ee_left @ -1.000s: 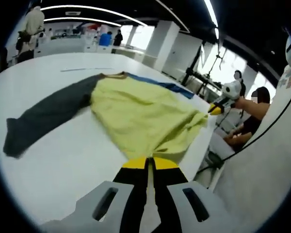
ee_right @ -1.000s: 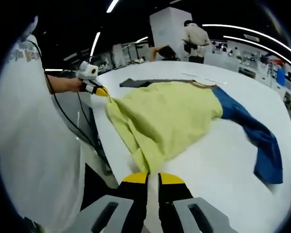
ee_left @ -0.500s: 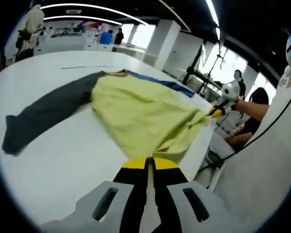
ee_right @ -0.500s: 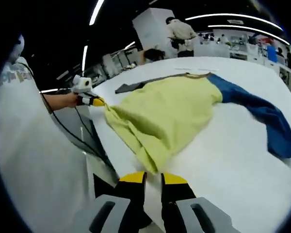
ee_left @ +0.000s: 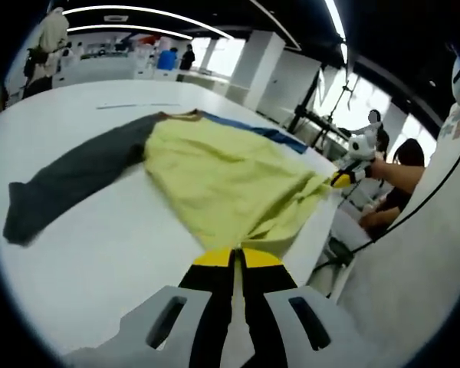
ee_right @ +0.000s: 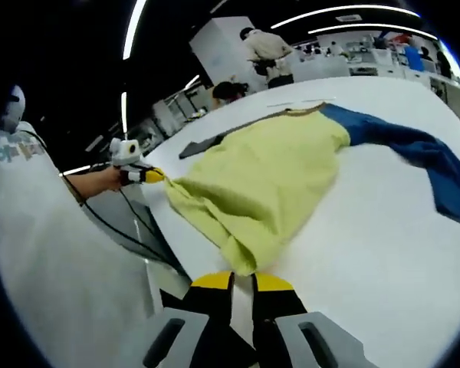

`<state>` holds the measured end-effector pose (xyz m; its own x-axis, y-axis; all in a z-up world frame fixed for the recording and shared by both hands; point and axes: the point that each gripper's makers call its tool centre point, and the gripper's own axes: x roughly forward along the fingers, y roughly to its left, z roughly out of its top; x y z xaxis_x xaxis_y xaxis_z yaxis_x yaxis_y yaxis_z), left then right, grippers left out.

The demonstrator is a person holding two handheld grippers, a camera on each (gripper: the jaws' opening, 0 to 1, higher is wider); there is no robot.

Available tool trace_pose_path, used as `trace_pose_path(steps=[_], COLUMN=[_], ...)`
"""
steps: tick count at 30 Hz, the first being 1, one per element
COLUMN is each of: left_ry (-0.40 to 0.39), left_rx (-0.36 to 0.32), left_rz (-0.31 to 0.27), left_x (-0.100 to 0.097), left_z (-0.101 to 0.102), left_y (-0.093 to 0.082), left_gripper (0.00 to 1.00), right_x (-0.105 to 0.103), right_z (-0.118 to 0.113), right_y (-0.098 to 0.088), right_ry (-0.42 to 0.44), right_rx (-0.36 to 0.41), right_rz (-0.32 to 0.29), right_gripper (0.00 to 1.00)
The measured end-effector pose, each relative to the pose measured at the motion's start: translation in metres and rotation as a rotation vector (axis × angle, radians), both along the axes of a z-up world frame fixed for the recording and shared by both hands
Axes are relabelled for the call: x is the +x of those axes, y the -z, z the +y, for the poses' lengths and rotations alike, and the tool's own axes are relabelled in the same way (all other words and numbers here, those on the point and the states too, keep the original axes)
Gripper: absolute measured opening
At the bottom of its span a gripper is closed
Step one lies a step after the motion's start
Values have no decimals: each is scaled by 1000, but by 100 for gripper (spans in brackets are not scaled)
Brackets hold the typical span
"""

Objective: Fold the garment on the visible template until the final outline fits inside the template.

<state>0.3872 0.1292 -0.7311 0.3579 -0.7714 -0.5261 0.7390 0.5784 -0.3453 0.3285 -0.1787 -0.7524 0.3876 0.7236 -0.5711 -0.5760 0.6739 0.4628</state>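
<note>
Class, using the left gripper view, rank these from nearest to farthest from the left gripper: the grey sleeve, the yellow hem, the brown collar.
1. Yellow hem, right at the left gripper.
2. Grey sleeve, off to the left.
3. Brown collar, at the garment's far end.

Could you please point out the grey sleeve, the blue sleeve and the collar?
grey sleeve (ee_left: 69,184), left gripper view, mid-sleeve.
blue sleeve (ee_right: 414,149), right gripper view, mid-sleeve.
collar (ee_right: 305,109), right gripper view, tan neckband.

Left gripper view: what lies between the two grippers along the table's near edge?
The yellow body's hem spans it: the left gripper pinches one corner, the right gripper the other, over the white table.
</note>
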Motion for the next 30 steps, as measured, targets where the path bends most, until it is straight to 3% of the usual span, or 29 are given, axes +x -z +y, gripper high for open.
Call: trace_pose_path(steps=[2,7,10,14,20,30], left_ry=[-1,-1,0,1,5,12], left_rx=[-2,-2,-1,1,0,2], left_rz=[0,0,0,4,4,5], left_x=[0,0,0,-1,0,-1], left_z=[0,0,1,2,2,3], left_y=[0,0,1,2,2,3], left_gripper=[0,0,0,0,0,0], right_x=[2,1,-1,-1,-1,0], right_z=[1,3,4,8,10,3], right_y=[0,10,16,16,20,15], right_ry=[17,3,-18,-14,-59,-61], right_rx=[16,-36,-74,-70,-130,-146], right_rz=[11,12,1,-5,-62,-101], right_gripper=[3,0,1,5,0,0])
